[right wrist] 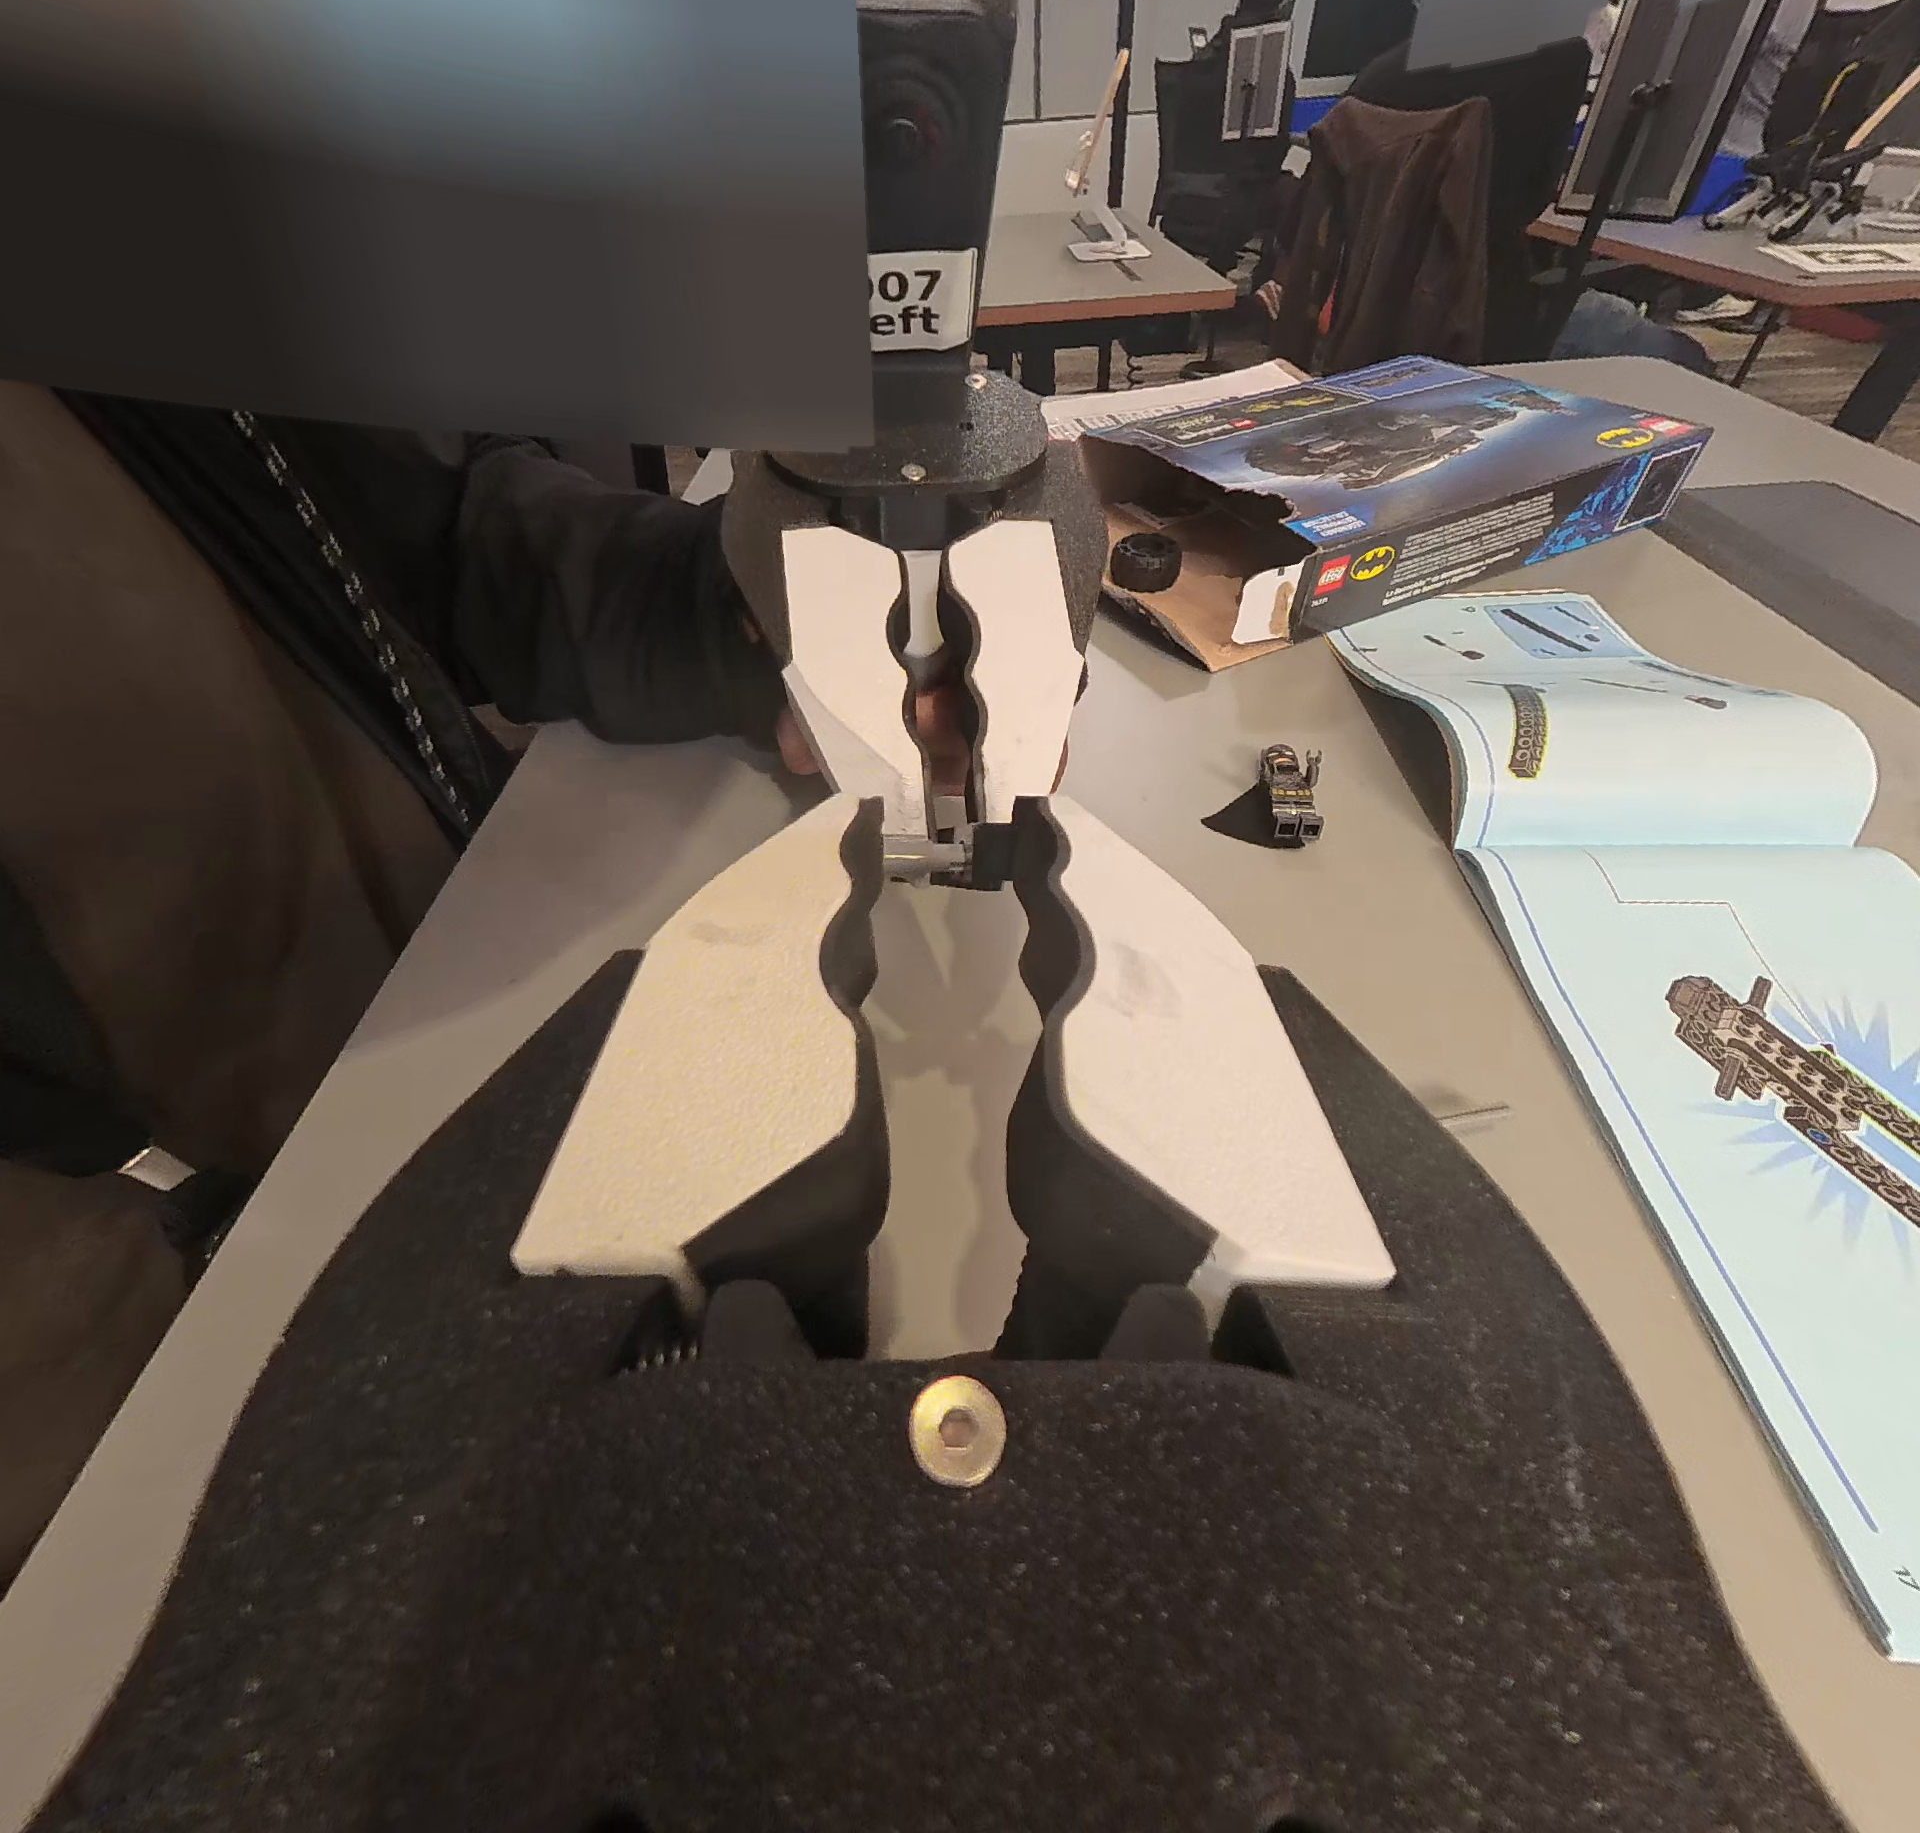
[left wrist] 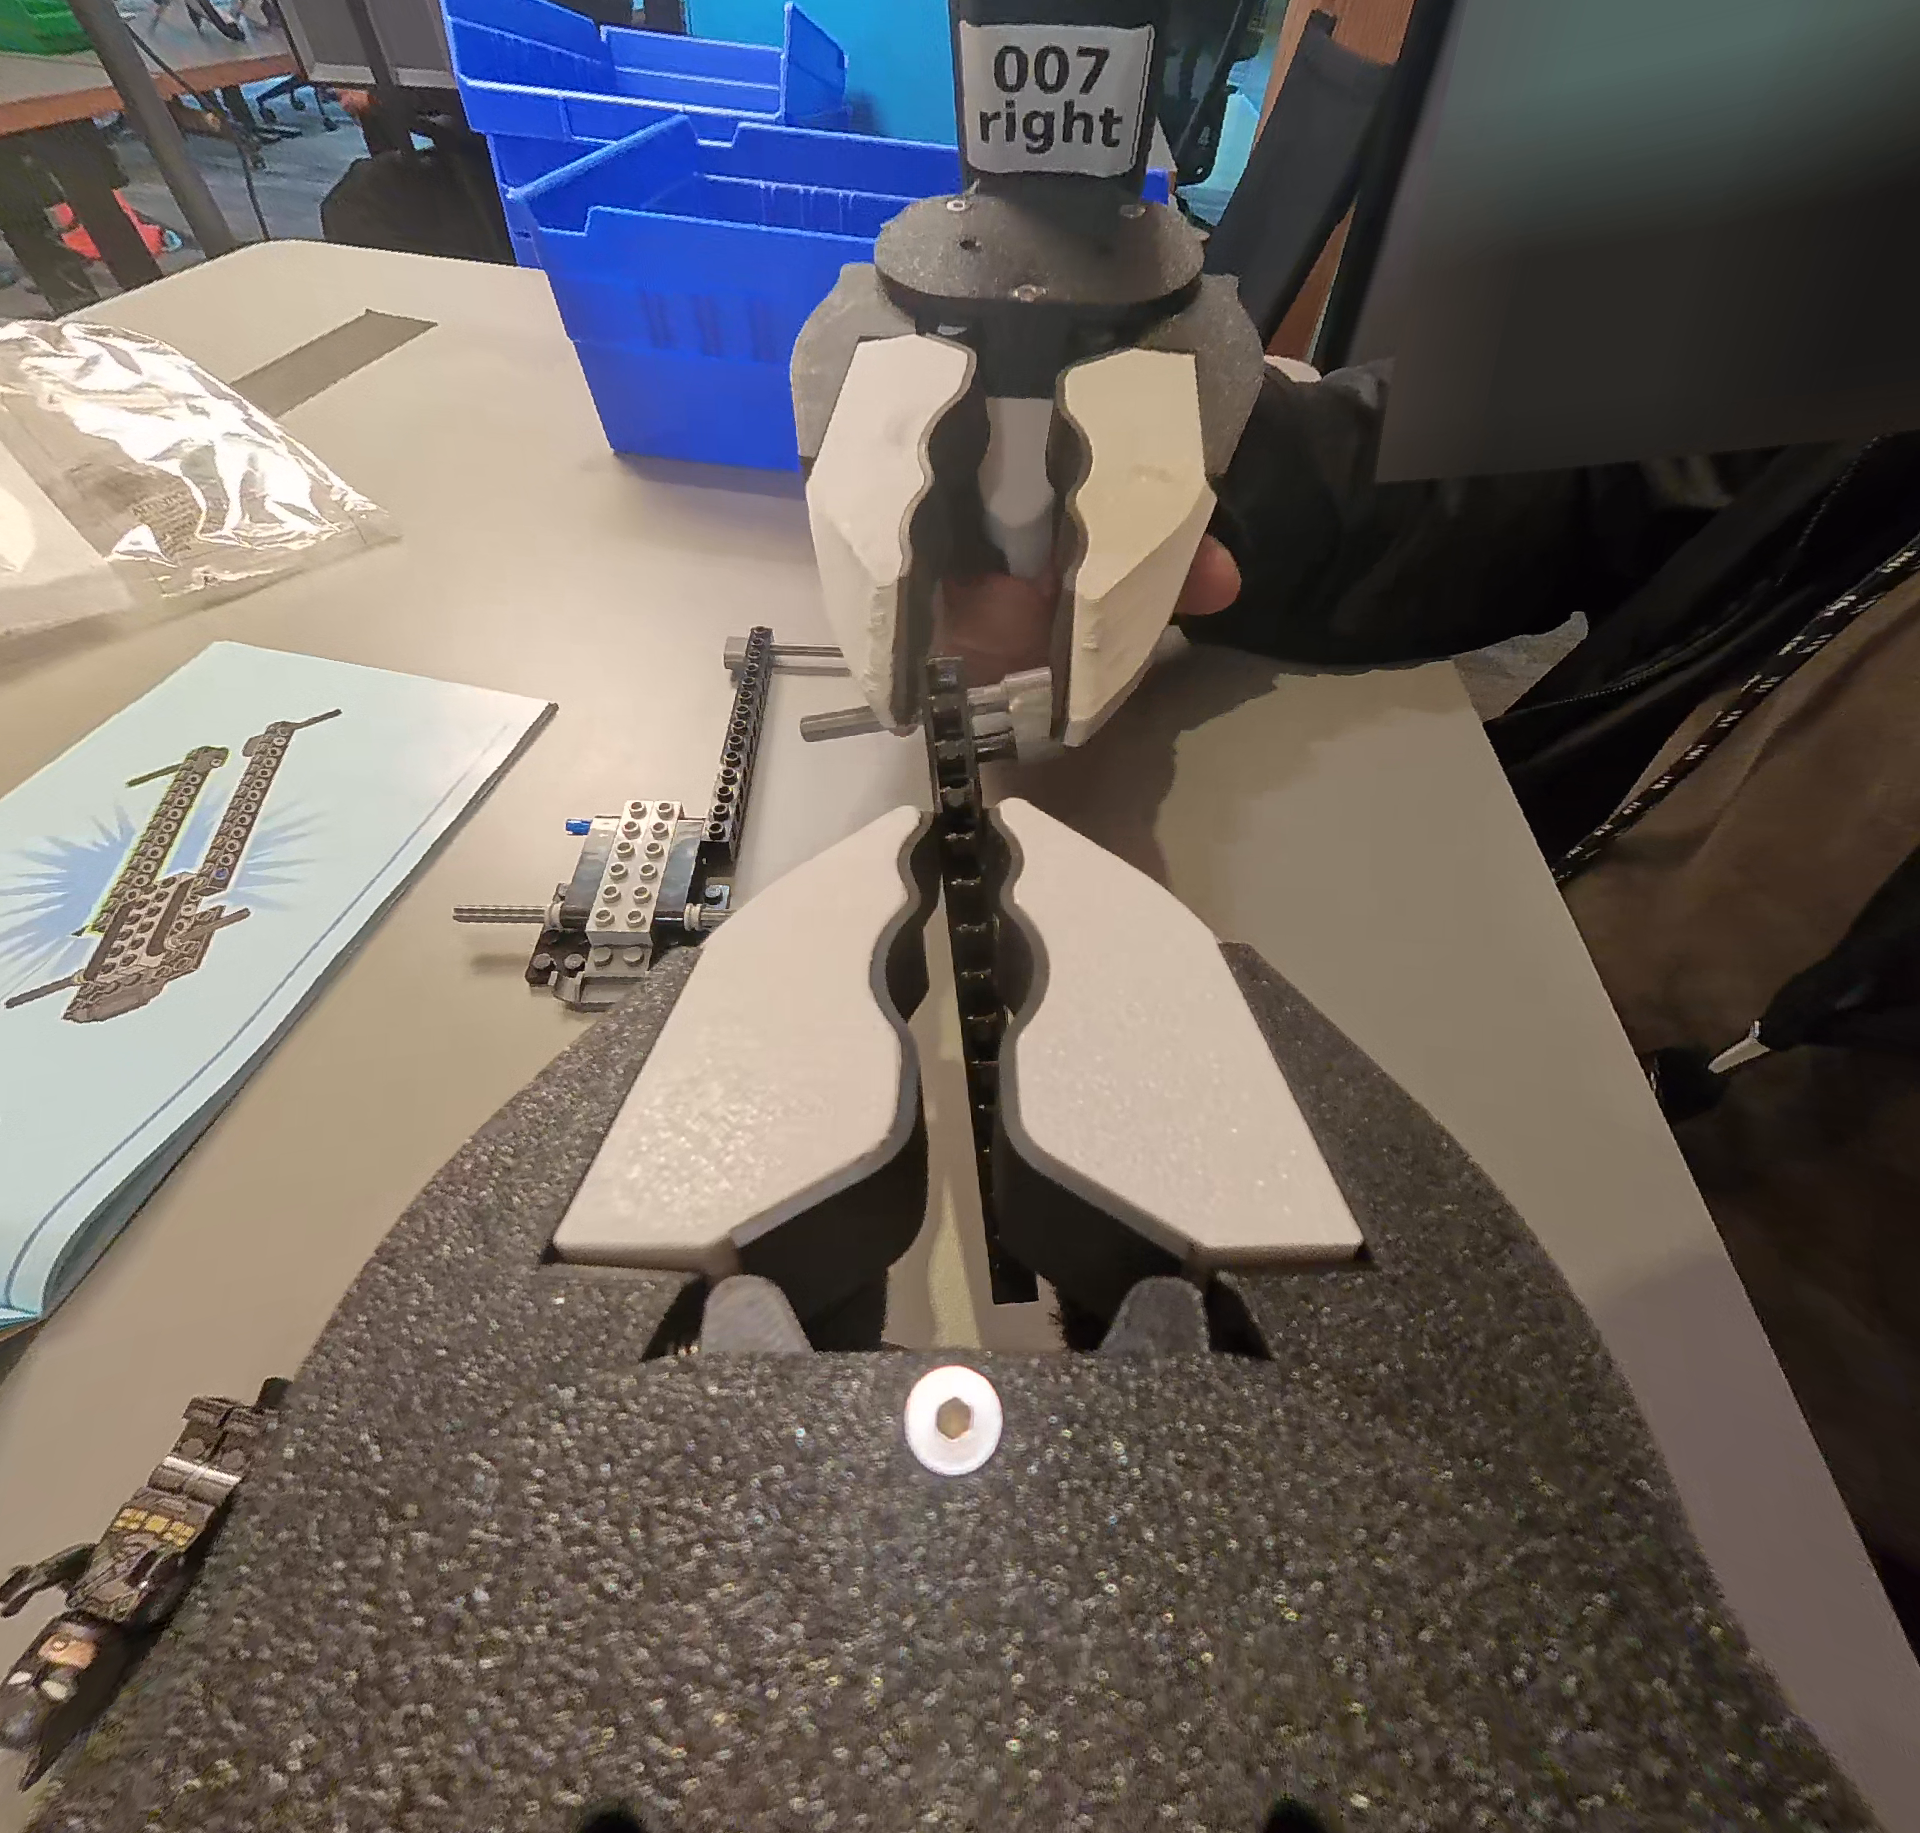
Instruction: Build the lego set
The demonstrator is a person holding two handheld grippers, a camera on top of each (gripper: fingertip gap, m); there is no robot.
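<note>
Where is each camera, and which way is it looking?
Left wrist view: sits on the left gripper, looking along its fingers, which clamp a black beam, toward the right gripper, a gloved hand and blue bins.
Right wrist view: sits on the right gripper, looking back at the left gripper, a sleeve, a box and a minifigure.
Both share: the two grippers facing each other, the grey pin part through the beam, the table, the booklet.

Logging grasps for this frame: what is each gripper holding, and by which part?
Left gripper: long black studded beam, fingers clamped on its flat sides, far end protruding. Right gripper: grey axle-and-connector piece through that far end, gripped endwise.
</note>
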